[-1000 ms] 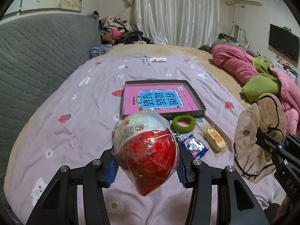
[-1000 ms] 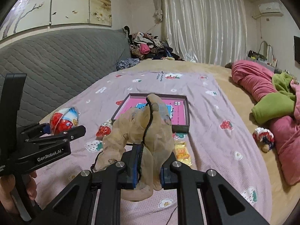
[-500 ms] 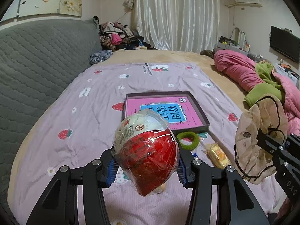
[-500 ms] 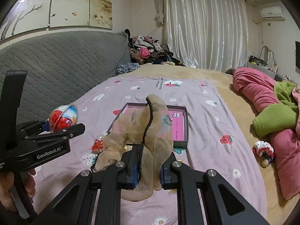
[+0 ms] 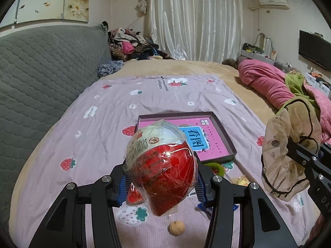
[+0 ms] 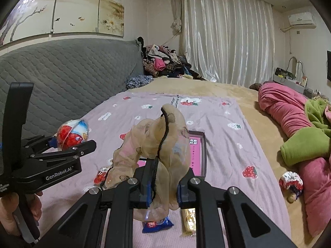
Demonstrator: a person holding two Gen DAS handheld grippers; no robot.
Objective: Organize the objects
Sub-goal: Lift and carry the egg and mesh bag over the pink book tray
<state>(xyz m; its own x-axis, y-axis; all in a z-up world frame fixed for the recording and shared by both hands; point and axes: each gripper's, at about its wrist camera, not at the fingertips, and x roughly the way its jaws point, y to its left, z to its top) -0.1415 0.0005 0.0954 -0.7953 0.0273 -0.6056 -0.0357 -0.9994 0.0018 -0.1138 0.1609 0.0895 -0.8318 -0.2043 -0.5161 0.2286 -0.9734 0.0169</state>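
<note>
My left gripper is shut on a red and white egg-shaped toy wrapped in clear plastic, held above the lilac bedspread; the same toy shows at the left of the right wrist view. My right gripper is shut on a beige sheer cloth with a black drawstring, which also hangs at the right edge of the left wrist view. Beyond both lies a shallow dark box with a pink book inside it.
On the bedspread lie a walnut, a green hair tie, a yellow snack pack, a blue snack pack and a red packet. A grey quilted headboard runs along the left. Pink and green bedding lies right.
Both grippers have pulled back and risen slightly with their loads. The box and small items sit lower and nearer in both views, and a walnut has come into sight below the toy.
</note>
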